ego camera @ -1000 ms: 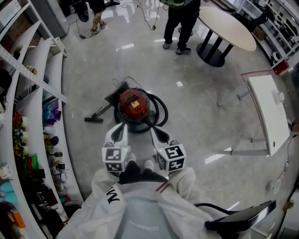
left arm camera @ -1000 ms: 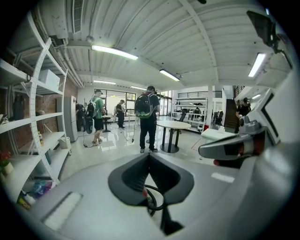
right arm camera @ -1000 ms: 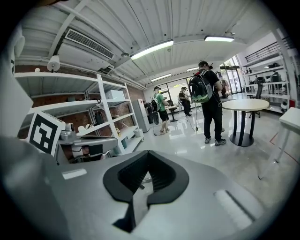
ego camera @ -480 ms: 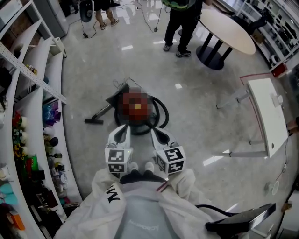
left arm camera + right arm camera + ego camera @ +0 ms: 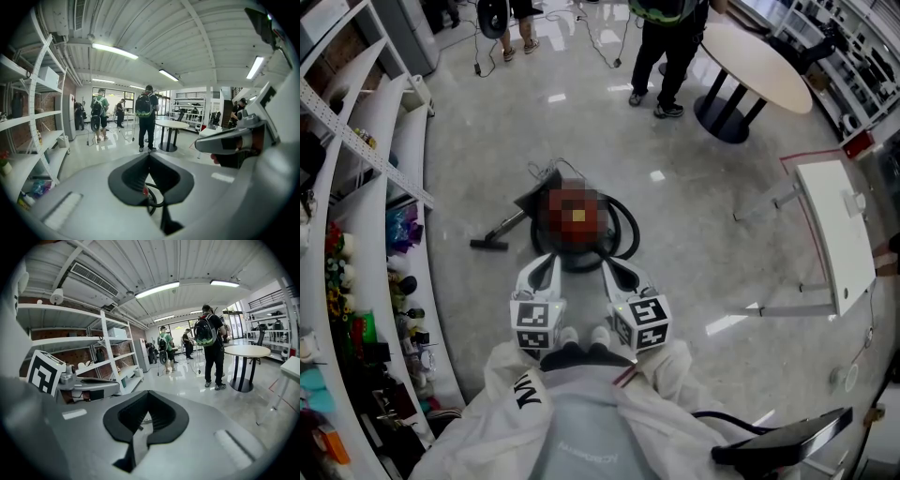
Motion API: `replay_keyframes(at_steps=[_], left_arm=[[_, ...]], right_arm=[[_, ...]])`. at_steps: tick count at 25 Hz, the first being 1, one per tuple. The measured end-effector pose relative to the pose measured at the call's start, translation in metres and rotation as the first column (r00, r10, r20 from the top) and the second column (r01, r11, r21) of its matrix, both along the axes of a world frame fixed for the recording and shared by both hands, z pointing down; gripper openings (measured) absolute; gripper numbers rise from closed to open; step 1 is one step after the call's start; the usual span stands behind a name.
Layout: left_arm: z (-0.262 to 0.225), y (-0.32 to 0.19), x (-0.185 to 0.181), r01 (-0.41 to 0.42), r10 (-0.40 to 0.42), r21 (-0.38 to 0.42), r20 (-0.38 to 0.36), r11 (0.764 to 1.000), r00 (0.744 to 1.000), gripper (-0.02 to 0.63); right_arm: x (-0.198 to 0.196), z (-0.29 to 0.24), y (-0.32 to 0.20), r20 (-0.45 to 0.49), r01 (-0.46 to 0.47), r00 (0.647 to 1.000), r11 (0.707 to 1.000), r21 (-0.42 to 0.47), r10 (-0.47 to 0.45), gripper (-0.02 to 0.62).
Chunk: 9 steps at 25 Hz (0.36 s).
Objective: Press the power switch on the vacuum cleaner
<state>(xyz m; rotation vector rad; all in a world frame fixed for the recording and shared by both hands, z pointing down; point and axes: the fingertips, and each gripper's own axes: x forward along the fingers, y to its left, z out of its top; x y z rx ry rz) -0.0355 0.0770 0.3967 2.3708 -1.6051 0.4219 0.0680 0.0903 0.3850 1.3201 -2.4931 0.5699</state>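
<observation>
The red vacuum cleaner [image 5: 574, 216] stands on the floor ahead of me, ringed by its black hose [image 5: 624, 225]. A blurred patch hides its top, so I cannot see the switch. Its wand ends in a floor nozzle [image 5: 487, 241] at the left. My left gripper [image 5: 546, 259] and right gripper [image 5: 610, 264] are held side by side just short of the vacuum's near side, both pointing at it. Both are shut with nothing held. In the left gripper view, a bit of the hose [image 5: 157, 201] shows under the closed left gripper [image 5: 149, 155]. The right gripper [image 5: 147, 393] is also closed on nothing.
White shelving [image 5: 394, 187] with small goods curves along the left. A round table [image 5: 759, 56] stands far right, and a white desk [image 5: 839, 225] at the right. One person [image 5: 666, 47] stands beyond the vacuum, another [image 5: 511, 19] at the top left.
Both grippers stay in nearly the same place, shut. The person at the top left has walked a little to the right.
</observation>
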Motion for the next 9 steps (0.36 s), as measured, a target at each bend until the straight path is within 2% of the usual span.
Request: replay_keyframes(at_steps=[9], left_arm=[[0.0026, 0.002, 0.0003, -0.007, 0.007, -0.009, -0.001, 1.0, 1.0, 0.0]], right_arm=[[0.0012, 0.0036, 0.0015, -0.005, -0.01, 1.0, 1.0, -0.003, 0.01, -0.002]])
